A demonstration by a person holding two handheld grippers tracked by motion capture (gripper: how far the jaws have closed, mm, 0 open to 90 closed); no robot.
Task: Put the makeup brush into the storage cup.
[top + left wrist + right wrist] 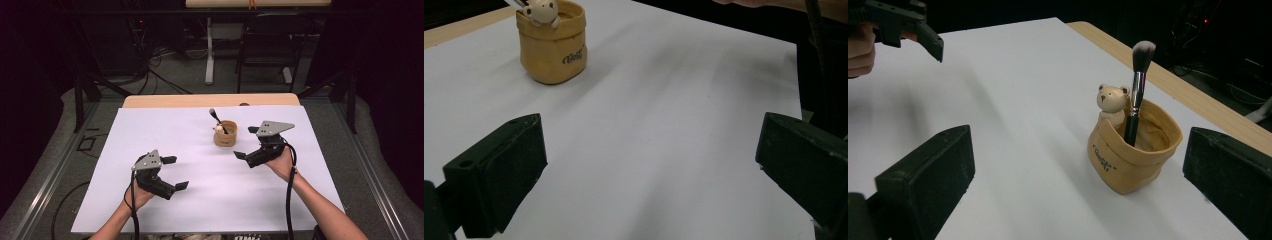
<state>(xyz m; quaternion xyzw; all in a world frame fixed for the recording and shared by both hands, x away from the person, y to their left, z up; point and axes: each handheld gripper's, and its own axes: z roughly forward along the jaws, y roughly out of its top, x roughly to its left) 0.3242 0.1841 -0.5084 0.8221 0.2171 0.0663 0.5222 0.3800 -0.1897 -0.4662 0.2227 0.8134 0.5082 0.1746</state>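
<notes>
A tan sack-shaped holder (225, 133) (552, 46) (1133, 150) with a small bear figure (1112, 102) on its rim stands upright on the white table cover (200, 170). A makeup brush (217, 119) (1137, 86) stands in it, bristles up. My right gripper (246, 142) (1075, 180) is open just right of the holder, jaws wide, nothing between them. My left gripper (175, 172) (649, 170) is open over the near left of the cover, holding nothing; it also appears far off at the top left of the right gripper view.
The white cover lies over a wooden table whose bare far edge (210, 100) shows behind the holder. Beyond the table stand a dark chair (270, 45) and a desk leg (209, 50), with cables on the floor.
</notes>
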